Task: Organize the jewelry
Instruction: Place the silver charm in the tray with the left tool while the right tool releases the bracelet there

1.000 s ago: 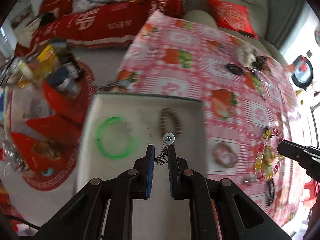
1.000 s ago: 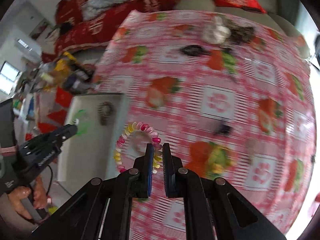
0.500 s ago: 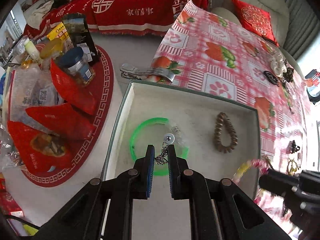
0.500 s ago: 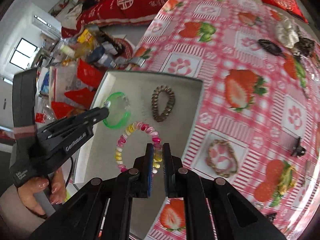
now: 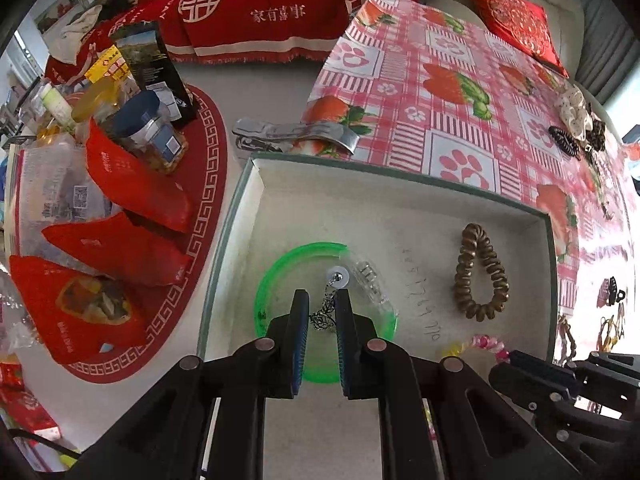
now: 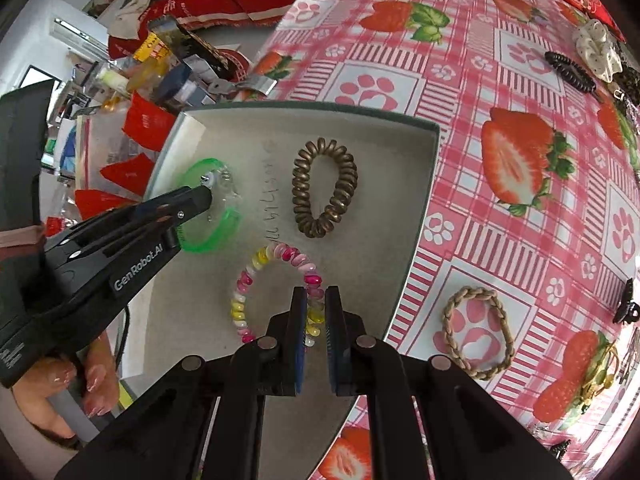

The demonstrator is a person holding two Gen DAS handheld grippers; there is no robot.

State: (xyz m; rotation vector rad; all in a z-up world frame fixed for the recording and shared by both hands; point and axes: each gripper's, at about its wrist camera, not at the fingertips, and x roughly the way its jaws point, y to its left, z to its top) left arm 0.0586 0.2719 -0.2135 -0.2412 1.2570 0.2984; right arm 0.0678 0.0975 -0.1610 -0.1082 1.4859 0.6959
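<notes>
A grey open box (image 5: 400, 188) (image 6: 424, 184) sits on the strawberry tablecloth's edge. In it lie a green bangle (image 5: 276, 280) (image 6: 208, 240) and a bronze coil hair tie (image 5: 482, 272) (image 6: 324, 188). My left gripper (image 5: 322, 304) (image 6: 206, 196) is shut on a small silver chain earring (image 5: 332, 300) with a clear packet, above the bangle. My right gripper (image 6: 316, 300) (image 5: 516, 360) is shut on a pink-yellow beaded bracelet (image 6: 276, 280) (image 5: 486, 342), held over the box floor near its front right.
On the cloth right of the box lie a braided tan band (image 6: 478, 332), black claw clips (image 6: 626, 304), a black coil tie (image 6: 568, 70) and a white scrunchie (image 6: 596, 48). Left of the box stand jars and red packets (image 5: 132, 184) on a red mat.
Both grippers have moved left from over the tablecloth to over the box. The earring now hangs above the green bangle, and the beaded bracelet is inside the box area.
</notes>
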